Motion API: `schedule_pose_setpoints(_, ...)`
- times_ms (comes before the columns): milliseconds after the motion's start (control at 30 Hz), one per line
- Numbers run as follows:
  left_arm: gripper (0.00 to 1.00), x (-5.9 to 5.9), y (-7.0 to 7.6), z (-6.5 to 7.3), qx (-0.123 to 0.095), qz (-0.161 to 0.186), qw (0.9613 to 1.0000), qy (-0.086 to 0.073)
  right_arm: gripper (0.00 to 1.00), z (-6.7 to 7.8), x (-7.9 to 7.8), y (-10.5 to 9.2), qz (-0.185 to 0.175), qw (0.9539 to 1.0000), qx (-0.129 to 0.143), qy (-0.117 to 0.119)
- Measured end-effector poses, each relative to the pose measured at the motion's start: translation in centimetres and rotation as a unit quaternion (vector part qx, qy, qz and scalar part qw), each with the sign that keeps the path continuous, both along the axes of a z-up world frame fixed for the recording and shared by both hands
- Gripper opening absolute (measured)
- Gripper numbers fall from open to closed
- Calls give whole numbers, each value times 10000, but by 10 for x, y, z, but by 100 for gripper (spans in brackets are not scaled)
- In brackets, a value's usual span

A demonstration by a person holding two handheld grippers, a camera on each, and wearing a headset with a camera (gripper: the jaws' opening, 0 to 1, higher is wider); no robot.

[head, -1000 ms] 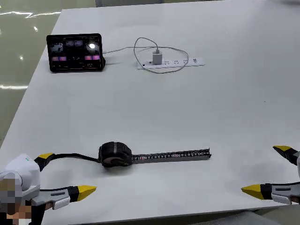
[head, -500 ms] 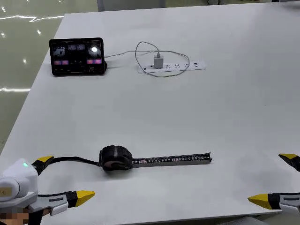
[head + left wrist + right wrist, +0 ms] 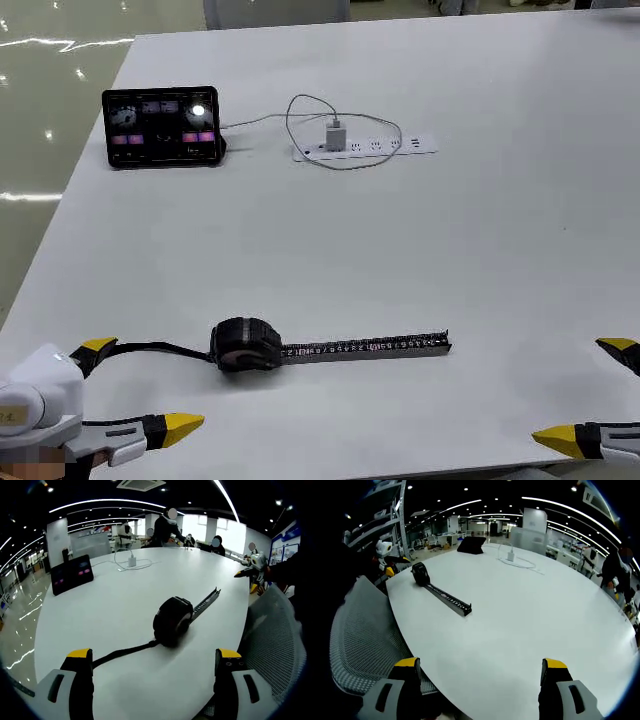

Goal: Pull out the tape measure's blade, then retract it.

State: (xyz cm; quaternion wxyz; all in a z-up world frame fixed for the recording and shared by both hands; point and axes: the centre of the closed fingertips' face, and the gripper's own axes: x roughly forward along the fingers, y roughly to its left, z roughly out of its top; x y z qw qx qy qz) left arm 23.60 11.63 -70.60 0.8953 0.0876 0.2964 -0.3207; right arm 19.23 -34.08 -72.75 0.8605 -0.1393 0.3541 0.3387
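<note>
1. We've got the tape measure (image 3: 245, 346) lying near the white table's (image 3: 420, 230) front edge, with its blade (image 3: 370, 347) pulled out flat.
2. Our left gripper (image 3: 142, 385) is near it, wide open and empty.
3. Our right gripper (image 3: 585, 391) is wide open and empty too.

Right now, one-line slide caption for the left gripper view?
Open left gripper faces the tape measure on the white table, blade extended, strap trailing toward the jaws.

White table (image 3: 400, 240) holds tape measure (image 3: 245, 346); tablet (image 3: 162, 127); power strip (image 3: 375, 146).

No legible text: blade (image 3: 365, 347) graduations too small to read (tablet (image 3: 162, 126) screen likewise blurred).
</note>
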Motion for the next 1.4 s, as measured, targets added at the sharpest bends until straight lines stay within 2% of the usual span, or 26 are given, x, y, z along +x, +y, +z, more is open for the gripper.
schedule_pose_setpoints(67, 99, 3, -1, 1, 94, 25, 10000, -5, 99, 0, 0, 2, 27, 10000, -10, 12)
schedule_pose_setpoints(300, 99, 9, -11, 6, 100, 37, 9999, 2, 99, 2, 5, 8, 159, 9999, -54, 29)
schedule_pose_setpoints(433, 99, 11, -20, 6, -43, 89, 9999, 52, 99, 1, 9, 14, 261, 9996, -100, 34)
schedule_pose_setpoints(533, 99, 11, -33, 9, -202, 173, 9996, 78, 99, 2, 12, 17, 348, 9993, -122, -3)
schedule_pose_setpoints(667, 99, 11, -47, 7, -265, 235, 9992, 160, 99, 6, 17, 24, 518, 9985, -134, -133)
schedule_pose_setpoints(767, 99, 11, -57, 5, -211, 184, 9994, 197, 99, 6, 18, 30, 698, 9974, -138, -71)
schedule_pose_setpoints(833, 99, 11, -65, 4, -252, 127, 9994, 214, 99, 4, 17, 34, 811, 9966, -129, 105)
schedule_pose_setpoints(1000, 99, 15, -75, 0, -175, 253, 9988, 387, 99, 0, 17, 39, 1054, 9937, -219, 313)
schedule_pose_setpoints(1100, 99, 17, -87, 9, -359, 193, 9988, 264, 99, -2, 19, 40, 1117, 9926, -273, 394)
schedule_pose_setpoints(1200, 99, 23, -94, 13, -412, 215, 9988, 147, 99, 0, 22, 42, 1248, 9907, -340, 431)
schedule_pose_setpoints(1267, 99, 22, -102, 14, -596, 187, 9977, 252, 99, 1, 25, 44, 1320, 9896, -376, 431)
schedule_pose_setpoints(1300, 99, 24, -105, 14, -757, 368, 9958, 363, 99, 2, 27, 46, 1362, 9890, -375, 443)
schedule_pose_setpoints(1400, 99, 29, -106, 14, -720, 550, 9954, 295, 99, 3, 31, 50, 1532, 9863, -428, 428)
